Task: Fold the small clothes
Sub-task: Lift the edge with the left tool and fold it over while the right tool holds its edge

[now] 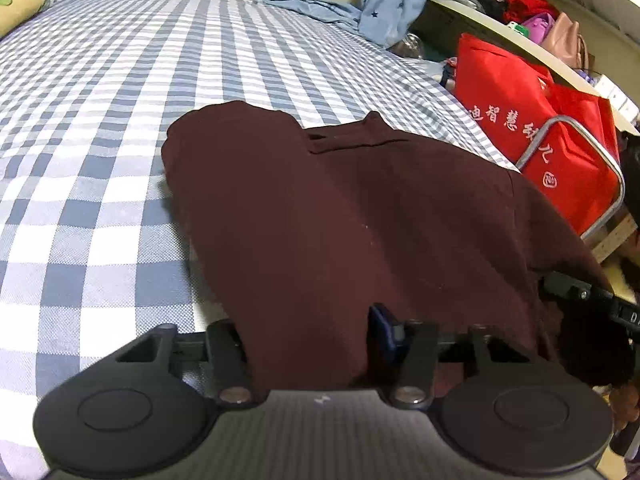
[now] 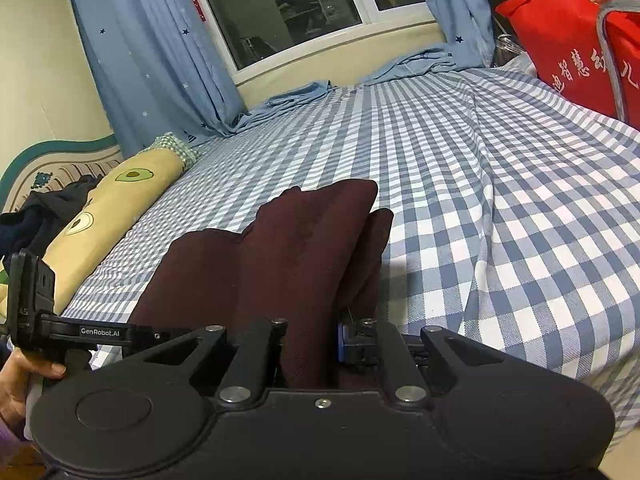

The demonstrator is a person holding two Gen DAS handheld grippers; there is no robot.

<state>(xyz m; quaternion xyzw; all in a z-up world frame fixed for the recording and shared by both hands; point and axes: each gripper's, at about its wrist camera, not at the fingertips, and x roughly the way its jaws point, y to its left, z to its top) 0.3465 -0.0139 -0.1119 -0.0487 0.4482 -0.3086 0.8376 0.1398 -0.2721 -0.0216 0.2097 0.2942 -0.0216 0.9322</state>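
A dark maroon garment point(image 1: 340, 216) lies spread on the blue-and-white checked bed sheet point(image 1: 100, 140). My left gripper point(image 1: 308, 344) is shut on its near edge; the cloth covers the fingers. In the right wrist view the same garment point(image 2: 288, 256) drapes forward over my right gripper point(image 2: 312, 344), which is shut on its edge, cloth bunched between the jaws. The right gripper shows at the right edge of the left wrist view point(image 1: 580, 292). The left gripper shows at the left of the right wrist view point(image 2: 32, 300), held by a hand.
A red bag point(image 1: 540, 120) with a metal frame stands to the right of the bed, below shelves of clutter. A yellow avocado-print pillow point(image 2: 112, 208) lies along the left. Blue star curtains point(image 2: 152, 60) hang by the window at the far end.
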